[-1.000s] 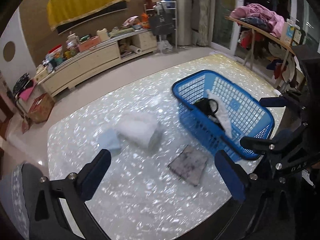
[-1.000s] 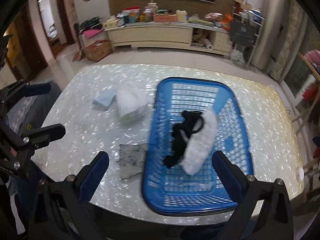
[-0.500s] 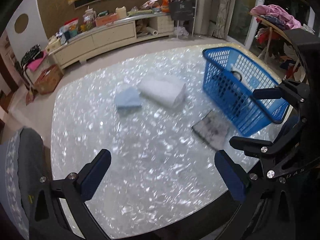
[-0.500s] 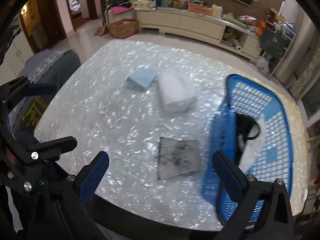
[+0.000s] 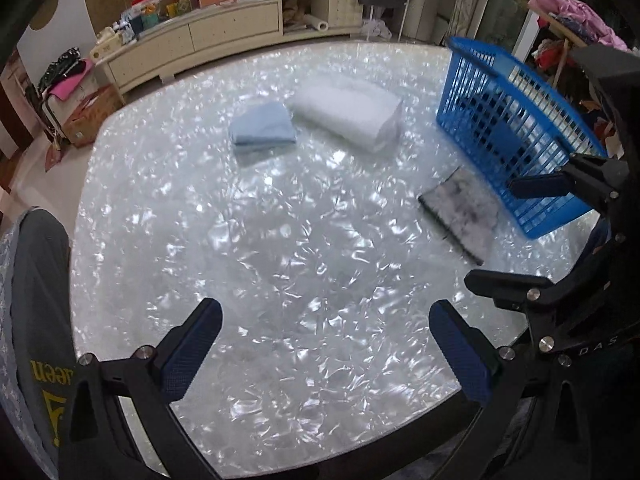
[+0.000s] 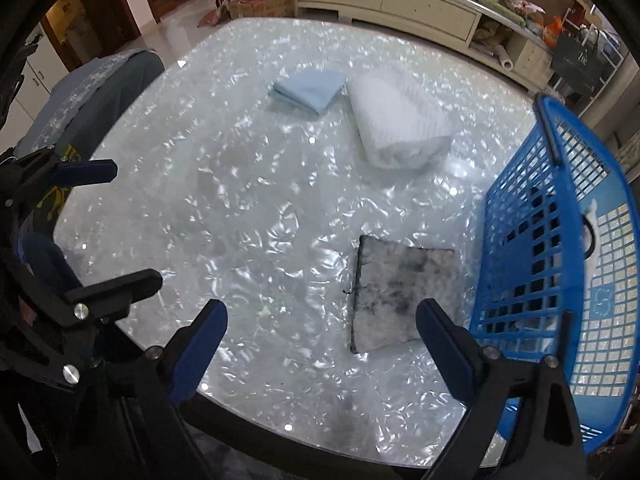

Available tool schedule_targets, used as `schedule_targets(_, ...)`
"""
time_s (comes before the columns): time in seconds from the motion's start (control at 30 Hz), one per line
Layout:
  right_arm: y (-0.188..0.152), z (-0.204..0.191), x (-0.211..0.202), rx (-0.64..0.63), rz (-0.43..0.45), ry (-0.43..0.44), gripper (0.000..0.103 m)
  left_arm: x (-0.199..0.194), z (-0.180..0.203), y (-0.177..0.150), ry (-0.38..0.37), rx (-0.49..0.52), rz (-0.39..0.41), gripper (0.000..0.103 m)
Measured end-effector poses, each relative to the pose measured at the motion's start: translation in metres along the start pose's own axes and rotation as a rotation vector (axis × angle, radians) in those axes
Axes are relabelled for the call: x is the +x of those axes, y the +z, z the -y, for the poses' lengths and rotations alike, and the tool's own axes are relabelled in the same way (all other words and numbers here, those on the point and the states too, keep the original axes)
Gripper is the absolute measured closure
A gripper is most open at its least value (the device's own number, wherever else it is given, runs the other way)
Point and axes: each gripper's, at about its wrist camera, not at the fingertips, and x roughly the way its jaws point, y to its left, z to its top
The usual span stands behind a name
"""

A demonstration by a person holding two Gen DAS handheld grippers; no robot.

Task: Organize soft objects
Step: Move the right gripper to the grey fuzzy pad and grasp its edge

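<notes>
A folded light blue cloth [image 5: 262,125] [image 6: 310,89] and a rolled white towel [image 5: 349,114] [image 6: 397,121] lie side by side at the far middle of the shiny white table [image 5: 280,248]. A grey mottled folded cloth [image 5: 460,212] [image 6: 400,292] lies next to the blue basket [image 5: 516,136] [image 6: 560,264], which holds a white and a black item. My left gripper [image 5: 326,350] is open and empty over the table's near edge. My right gripper [image 6: 322,344] is open and empty, just short of the grey cloth.
A dark grey chair back [image 6: 96,92] stands at the table's left side. A long cream sideboard [image 5: 208,40] with clutter runs along the far wall. A rack with pink clothes [image 5: 576,20] stands behind the basket.
Both grippers have swung left, away from the basket. The basket has slid to the right edge of both views. The cloths on the table have not moved.
</notes>
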Motion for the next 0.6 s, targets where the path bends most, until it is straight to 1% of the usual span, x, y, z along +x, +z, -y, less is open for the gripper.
schedule_targets(0.27,0.003,0.010,0.032,0.038,-0.056,-0.019,0.008,0.034,0.002,0.007,-0.022,0.011,-0.043,0.000)
schedule_targets(0.33,0.005,0.011,0.041,0.043,-0.070,-0.025,0.010,0.041,0.002,0.009,-0.021,0.018,-0.051,0.000)
schedule_targets(0.37,0.006,0.011,0.045,0.047,-0.074,-0.028,0.015,0.044,0.002,0.010,-0.022,0.020,-0.053,0.000)
schedule_targets(0.4,0.007,0.012,0.050,0.056,-0.080,-0.040,0.023,0.045,0.002,0.011,-0.025,0.020,-0.056,0.000)
schedule_targets(0.43,0.008,0.014,0.054,0.061,-0.088,-0.050,0.026,0.048,0.000,0.013,-0.033,0.019,-0.058,0.000)
schedule_targets(0.47,0.009,0.015,0.060,0.064,-0.102,-0.055,0.029,0.051,0.000,0.014,-0.038,0.018,-0.061,0.000)
schedule_targets(0.57,0.011,0.020,0.071,0.083,-0.123,-0.065,0.030,0.059,-0.003,0.017,-0.041,0.016,-0.070,0.000)
schedule_targets(0.6,0.010,0.023,0.075,0.089,-0.133,-0.069,0.033,0.062,-0.004,0.018,-0.039,0.016,-0.073,0.000)
